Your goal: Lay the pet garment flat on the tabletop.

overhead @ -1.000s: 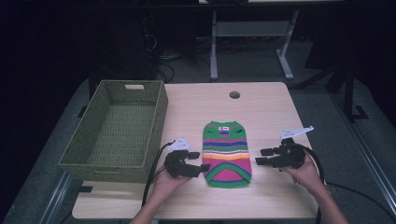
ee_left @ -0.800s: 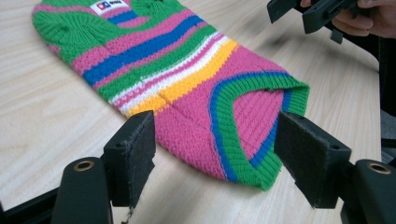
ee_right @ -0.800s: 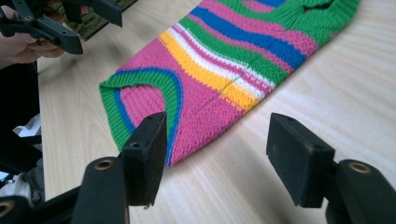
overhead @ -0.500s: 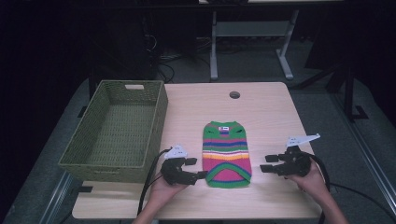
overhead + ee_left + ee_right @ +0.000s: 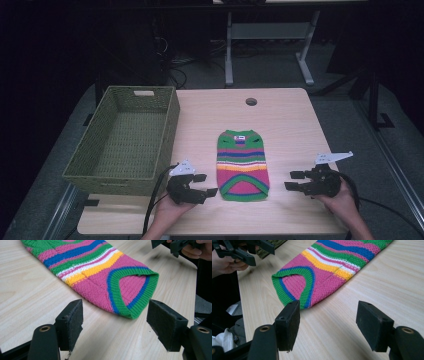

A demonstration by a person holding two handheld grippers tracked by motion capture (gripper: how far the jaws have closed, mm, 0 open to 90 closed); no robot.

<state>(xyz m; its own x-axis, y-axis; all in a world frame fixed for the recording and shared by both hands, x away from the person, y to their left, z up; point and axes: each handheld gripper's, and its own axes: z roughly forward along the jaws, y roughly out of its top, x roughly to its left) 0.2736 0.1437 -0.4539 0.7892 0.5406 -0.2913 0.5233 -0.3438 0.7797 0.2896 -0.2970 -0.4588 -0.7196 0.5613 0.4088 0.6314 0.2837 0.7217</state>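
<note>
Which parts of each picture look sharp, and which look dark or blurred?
High view: the table is evenly lit, the floor behind it nearly black. Left gripper view: the striped sweater is crisp, the far hand soft. Right gripper view: the sweater's weave is sharp, its upper left corner blurred and dim.

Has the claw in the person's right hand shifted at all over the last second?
Yes. The right claw has drawn back toward the person's edge of the pale wooden table and away from the striped knitted sweater, which stayed put.
</note>
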